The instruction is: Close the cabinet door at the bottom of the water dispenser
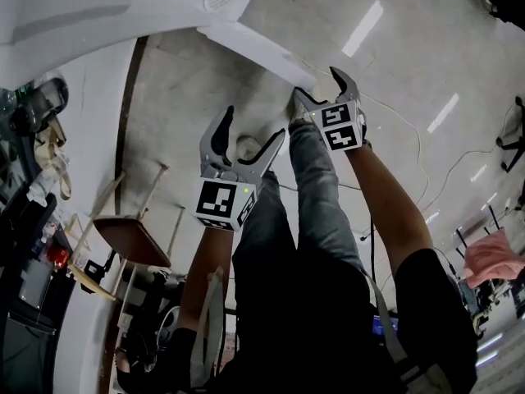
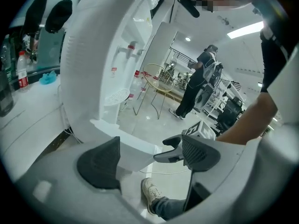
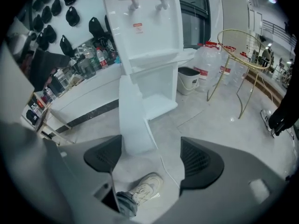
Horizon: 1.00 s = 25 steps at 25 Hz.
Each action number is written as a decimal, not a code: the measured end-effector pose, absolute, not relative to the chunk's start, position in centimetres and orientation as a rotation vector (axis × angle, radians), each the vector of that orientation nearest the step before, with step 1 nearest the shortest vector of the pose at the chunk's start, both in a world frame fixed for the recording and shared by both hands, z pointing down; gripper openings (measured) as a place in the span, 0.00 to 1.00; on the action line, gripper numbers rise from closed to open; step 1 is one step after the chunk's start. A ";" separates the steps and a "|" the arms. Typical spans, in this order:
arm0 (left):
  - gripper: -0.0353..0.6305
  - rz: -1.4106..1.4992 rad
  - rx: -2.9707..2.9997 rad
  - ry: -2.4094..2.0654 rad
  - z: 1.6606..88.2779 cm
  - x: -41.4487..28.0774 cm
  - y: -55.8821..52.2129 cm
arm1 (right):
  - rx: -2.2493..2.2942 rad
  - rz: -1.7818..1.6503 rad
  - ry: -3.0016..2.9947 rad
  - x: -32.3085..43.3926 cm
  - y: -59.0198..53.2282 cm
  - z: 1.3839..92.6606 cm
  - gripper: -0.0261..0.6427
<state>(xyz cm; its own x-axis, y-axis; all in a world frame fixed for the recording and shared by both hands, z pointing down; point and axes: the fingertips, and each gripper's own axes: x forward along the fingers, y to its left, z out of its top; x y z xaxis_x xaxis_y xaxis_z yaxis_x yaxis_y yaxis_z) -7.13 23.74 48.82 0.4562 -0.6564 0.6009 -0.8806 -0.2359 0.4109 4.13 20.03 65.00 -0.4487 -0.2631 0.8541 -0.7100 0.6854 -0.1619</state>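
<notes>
The white water dispenser point(image 3: 147, 31) stands against the wall with its bottom cabinet open. Its door point(image 3: 133, 120) swings out towards me. In the head view the door point(image 1: 258, 52) juts right from the dispenser point(image 1: 74, 23). My right gripper point(image 1: 316, 82) is at the door's free edge, whether touching I cannot tell. In the right gripper view it point(image 3: 152, 157) is open, with the door's lower end seen between the jaws and no pad pressing it. My left gripper point(image 1: 256, 123) hangs open and empty just short of the door point(image 2: 124, 148), as the left gripper view point(image 2: 149, 155) shows.
My shoe point(image 3: 145, 188) is on the tiled floor below the door, beside a white cable point(image 3: 170, 171). A gold wire chair point(image 3: 238, 55), water jugs point(image 3: 205, 59) and a white bucket point(image 3: 188, 78) stand right of the dispenser. A person point(image 2: 198, 83) stands further off. A wooden chair point(image 1: 131, 236) is to my left.
</notes>
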 end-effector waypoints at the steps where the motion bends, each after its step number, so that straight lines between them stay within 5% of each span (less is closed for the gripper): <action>1: 0.70 0.399 1.983 -1.277 48.9 -6.8 23.5 | 0.751 0.644 -2.021 4.4 19.6 65.0 0.62; 25: 0.69 0.411 1.951 -1.258 49.5 -6.2 16.8 | 0.781 0.661 -1.927 8.2 10.5 65.8 0.54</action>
